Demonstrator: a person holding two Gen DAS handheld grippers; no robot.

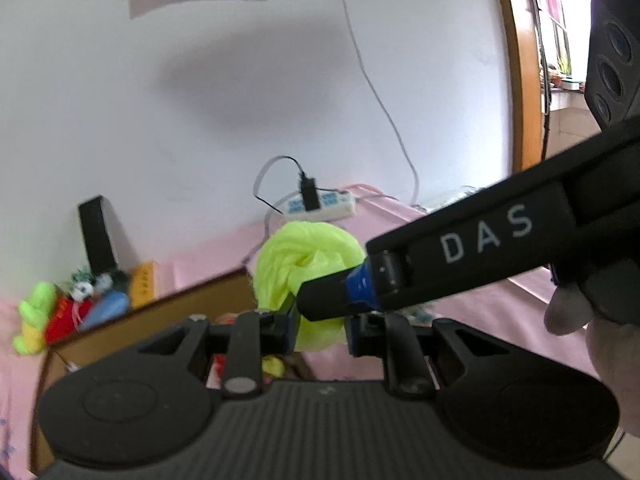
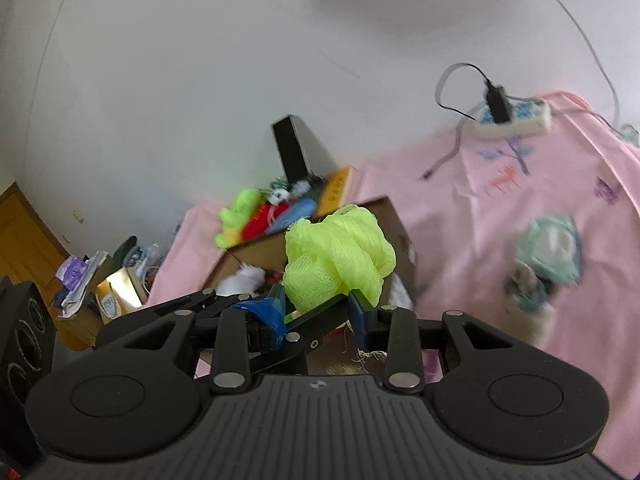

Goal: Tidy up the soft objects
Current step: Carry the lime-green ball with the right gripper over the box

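A neon yellow-green mesh bath pouf (image 1: 304,256) hangs in the air above an open cardboard box (image 1: 168,308). My left gripper (image 1: 324,330) is shut on the pouf's lower part. My right gripper (image 1: 322,300) reaches in from the right and crosses over the left one, its tip pressed into the same pouf. In the right wrist view the pouf (image 2: 340,252) bulges up between the fingers of the right gripper (image 2: 318,306), which is shut on it. The box (image 2: 390,210) lies just behind and below, with a white plush (image 2: 244,280) inside.
A pink cloth (image 2: 500,208) covers the surface. Several plush toys (image 2: 256,220) lie behind the box beside an upright black box (image 2: 292,152). A power strip (image 2: 516,120) with cables sits at the back right by the white wall. A teal plush (image 2: 548,256) lies to the right.
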